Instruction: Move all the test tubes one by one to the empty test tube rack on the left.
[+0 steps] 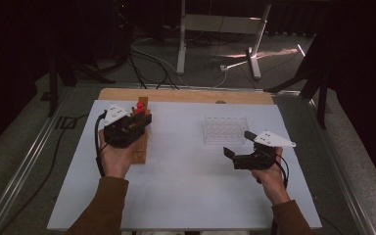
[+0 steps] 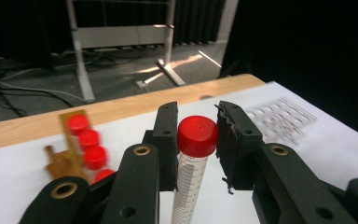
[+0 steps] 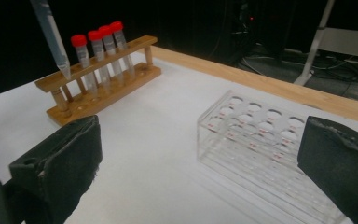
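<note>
Your left gripper (image 2: 196, 140) pinches the red-capped tube (image 2: 193, 161) just under its cap, lifted clear of the wooden rack (image 3: 100, 77). With such a high grip, the long body can swing and hit the four tubes standing there. Your right gripper (image 3: 200, 172) is spread wide and empty beside the clear rack (image 3: 261, 140); it could push this light rack.
</note>
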{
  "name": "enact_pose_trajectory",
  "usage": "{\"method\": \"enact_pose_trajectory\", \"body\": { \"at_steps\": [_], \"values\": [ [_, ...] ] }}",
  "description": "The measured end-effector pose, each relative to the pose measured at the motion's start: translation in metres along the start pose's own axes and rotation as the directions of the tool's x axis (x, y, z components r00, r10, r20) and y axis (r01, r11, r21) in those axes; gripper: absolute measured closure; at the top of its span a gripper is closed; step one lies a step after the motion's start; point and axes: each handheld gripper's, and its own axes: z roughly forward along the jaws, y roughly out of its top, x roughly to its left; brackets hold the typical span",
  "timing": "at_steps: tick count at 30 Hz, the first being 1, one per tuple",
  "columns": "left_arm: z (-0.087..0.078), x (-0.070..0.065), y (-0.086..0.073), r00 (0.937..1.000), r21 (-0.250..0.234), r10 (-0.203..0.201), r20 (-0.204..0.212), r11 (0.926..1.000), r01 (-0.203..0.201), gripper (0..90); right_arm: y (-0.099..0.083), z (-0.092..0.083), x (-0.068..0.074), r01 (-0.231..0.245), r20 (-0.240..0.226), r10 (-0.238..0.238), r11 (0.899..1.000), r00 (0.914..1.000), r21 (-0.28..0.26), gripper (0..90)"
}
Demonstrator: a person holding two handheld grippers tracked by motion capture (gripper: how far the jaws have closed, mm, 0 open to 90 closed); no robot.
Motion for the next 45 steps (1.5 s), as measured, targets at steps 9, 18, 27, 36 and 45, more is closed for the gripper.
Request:
{"method": "enact_pose_trajectory", "body": {
  "at_steps": [9, 18, 27, 36, 45],
  "values": [
    [-0.011, 0.018, -0.001, 0.9971, -0.021, -0.022, -0.073, 0.9996, 0.021, 71.1, 0.0, -0.005, -0.004, -0.01, 0.006, 0.01, 1.0, 0.9999, -0.009, 0.0],
    [0.002, 0.03, -0.029, 0.9944, 0.026, -0.04, -0.098, 0.9988, 0.043, 71.0, -0.002, -0.012, -0.008, -0.023, 0.016, 0.023, 1.0, 0.9996, -0.016, 0.0],
    [0.014, 0.036, -0.054, 0.9932, 0.068, -0.046, -0.107, 0.9962, 0.053, 71.0, -0.005, -0.011, -0.006, -0.022, 0.006, 0.022, 1.0, 0.9997, -0.01, 0.0],
    [0.019, 0.038, -0.064, 0.9935, 0.08, -0.053, -0.1, 0.9949, 0.062, 70.8, -0.007, -0.008, -0.006, -0.017, 0.004, 0.017, 1.0, 0.9998, -0.003, 0.0],
    [0.002, 0.043, -0.071, 0.9936, 0.038, -0.103, -0.047, 0.9938, 0.105, 36.7, -0.011, -0.011, -0.008, -0.029, 0.015, 0.029, 1.0, 0.9995, -0.005, 0.0]
  ]
}}
